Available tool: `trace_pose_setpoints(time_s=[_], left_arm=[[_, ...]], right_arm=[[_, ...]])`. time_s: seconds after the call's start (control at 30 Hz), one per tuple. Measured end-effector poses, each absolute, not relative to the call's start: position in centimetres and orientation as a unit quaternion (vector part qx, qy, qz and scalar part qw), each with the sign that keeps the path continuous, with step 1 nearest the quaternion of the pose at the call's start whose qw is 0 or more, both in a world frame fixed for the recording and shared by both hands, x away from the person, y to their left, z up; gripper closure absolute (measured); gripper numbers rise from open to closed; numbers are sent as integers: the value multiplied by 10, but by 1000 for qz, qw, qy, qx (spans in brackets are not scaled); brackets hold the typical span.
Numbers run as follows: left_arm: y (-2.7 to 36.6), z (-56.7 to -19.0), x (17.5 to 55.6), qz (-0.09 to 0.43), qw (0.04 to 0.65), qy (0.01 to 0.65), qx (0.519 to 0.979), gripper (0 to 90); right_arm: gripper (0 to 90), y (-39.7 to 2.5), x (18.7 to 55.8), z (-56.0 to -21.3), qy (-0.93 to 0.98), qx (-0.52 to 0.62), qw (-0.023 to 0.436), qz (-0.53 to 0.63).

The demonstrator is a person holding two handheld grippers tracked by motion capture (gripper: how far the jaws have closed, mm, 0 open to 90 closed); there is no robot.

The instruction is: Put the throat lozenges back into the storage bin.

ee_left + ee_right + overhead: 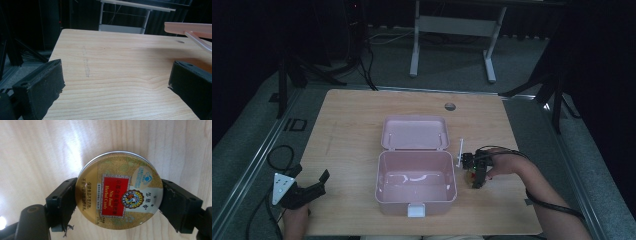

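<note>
- At the near left edge of the wooden table (pixel 347 125), the left gripper (pixel 314 186) rests in a hand, its jaws spread wide over bare wood, nothing between them.
- At the near middle stands an open pink plastic box (pixel 416 181), white latch toward the person, its lid (pixel 414 132) laid back flat behind it.
- Just right of the box, the right gripper (pixel 119 200) points down at the tabletop; its jaws pinch a round herbal candy tin (pixel 120 191) at its two sides, gold lid with a red label facing the camera.
- A white stick-like piece (pixel 459 151) lies between box and right gripper; what it is I cannot tell.
- Farther on, a round cable hole (pixel 450 106) sits near the table's far edge.
- Beyond, grey carpet (pixel 452 55), a white-legged desk (pixel 454 25), black stands and dark curtains.
</note>
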State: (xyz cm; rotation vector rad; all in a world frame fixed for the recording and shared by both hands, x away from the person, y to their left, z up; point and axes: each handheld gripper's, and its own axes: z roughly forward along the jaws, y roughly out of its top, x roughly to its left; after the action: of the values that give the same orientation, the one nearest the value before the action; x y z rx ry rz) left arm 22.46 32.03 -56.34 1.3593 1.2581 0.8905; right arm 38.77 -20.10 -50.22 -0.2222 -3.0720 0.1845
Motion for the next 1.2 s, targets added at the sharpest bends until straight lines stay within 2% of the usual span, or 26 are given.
trace_pose_setpoints(time_s=[0.43, 1.2], left_arm=[[320, -563, 225, 371, 516, 524, 567, 3], [320, -563, 225, 372, 516, 525, 565, 3]], right_arm=[[199, -207, 370, -468, -995, -76, 38, 59], [199, -206, 350, -392, -995, -78, 18, 57]])
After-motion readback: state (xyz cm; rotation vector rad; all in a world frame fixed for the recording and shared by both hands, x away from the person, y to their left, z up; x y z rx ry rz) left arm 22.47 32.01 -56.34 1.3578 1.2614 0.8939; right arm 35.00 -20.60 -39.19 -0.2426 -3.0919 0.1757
